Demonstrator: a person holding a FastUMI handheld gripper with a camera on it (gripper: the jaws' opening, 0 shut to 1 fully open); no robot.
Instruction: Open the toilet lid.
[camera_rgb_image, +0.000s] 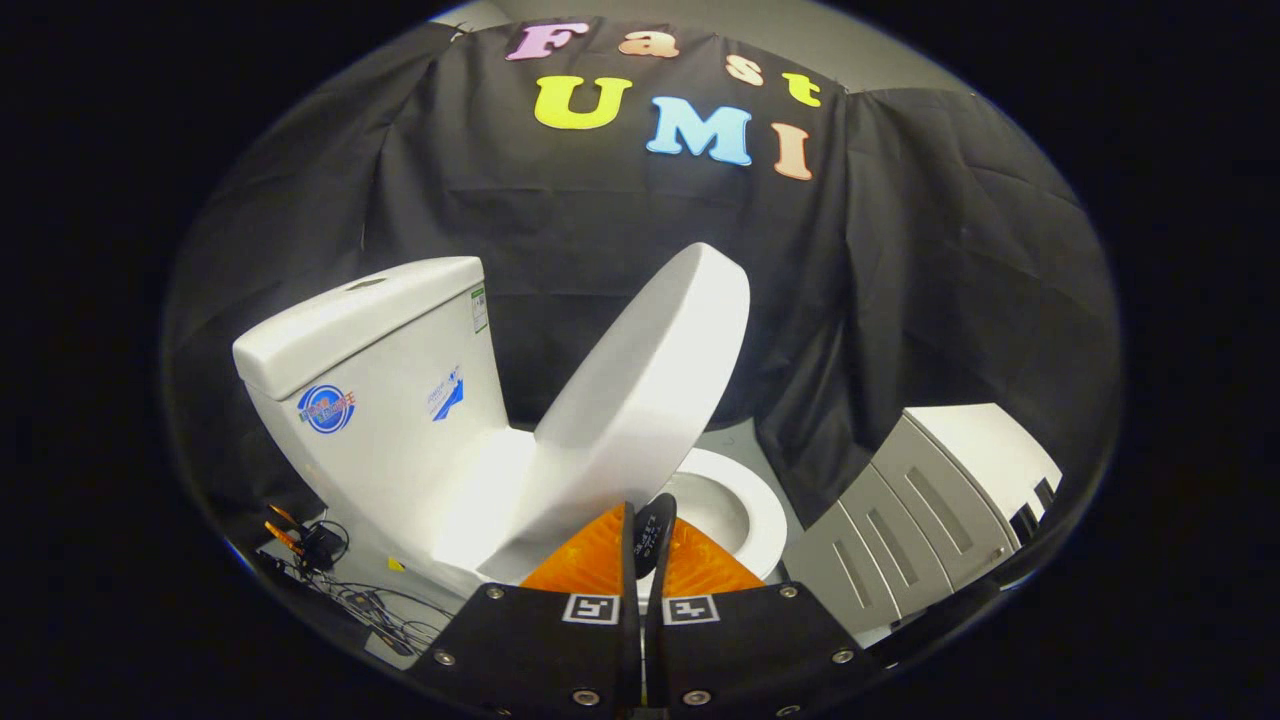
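A white toilet stands against the black cloth, its tank (390, 380) to the left of my fingers. The toilet lid (640, 380) is raised partway and tilts back toward the tank, with its free end high. Below it, part of the seat and bowl rim (765, 510) shows to the right of my fingers. My gripper (645, 530) sits at the lid's lower front edge, its fingers pressed together with only a thin slit between them. The fingertips (655, 525) lie against or just under the lid's rim; I cannot tell whether they touch it.
A pale grey cabinet with slotted panels (930, 510) stands on the floor right of the bowl. Cables and a small black device (330, 560) lie on the floor left of the toilet base. Black cloth hangs behind everything.
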